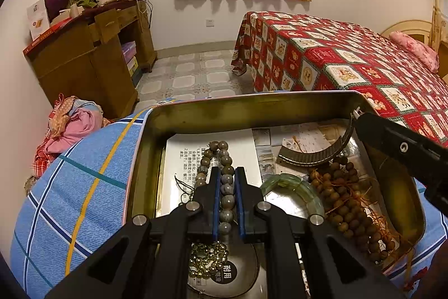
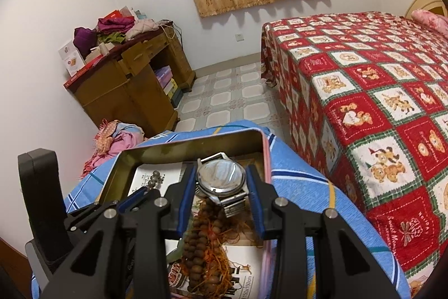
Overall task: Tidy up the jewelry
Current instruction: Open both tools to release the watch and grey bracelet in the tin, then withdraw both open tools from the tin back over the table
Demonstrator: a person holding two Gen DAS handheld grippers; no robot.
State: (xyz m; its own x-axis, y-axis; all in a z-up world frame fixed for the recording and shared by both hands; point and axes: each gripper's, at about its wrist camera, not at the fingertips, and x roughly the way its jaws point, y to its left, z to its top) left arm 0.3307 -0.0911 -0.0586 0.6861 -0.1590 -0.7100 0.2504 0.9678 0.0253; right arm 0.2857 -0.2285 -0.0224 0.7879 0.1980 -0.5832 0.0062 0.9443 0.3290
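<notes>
The left gripper [image 1: 226,175] is clamped on a grey bead bracelet [image 1: 226,187] inside the metal tin [image 1: 196,114], near its left wall. The right gripper [image 2: 221,181] grips a wristwatch [image 2: 221,177] by the tin's far right corner, above the brown bead strand [image 2: 201,243].

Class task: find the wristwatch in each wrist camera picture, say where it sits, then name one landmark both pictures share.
Left wrist: only the wristwatch band shows, curving over the tin's far right, beside the right gripper.
Right wrist: the wristwatch sits centre, between the gripper's fingers.
Shared landmark: the metal tin.
</notes>
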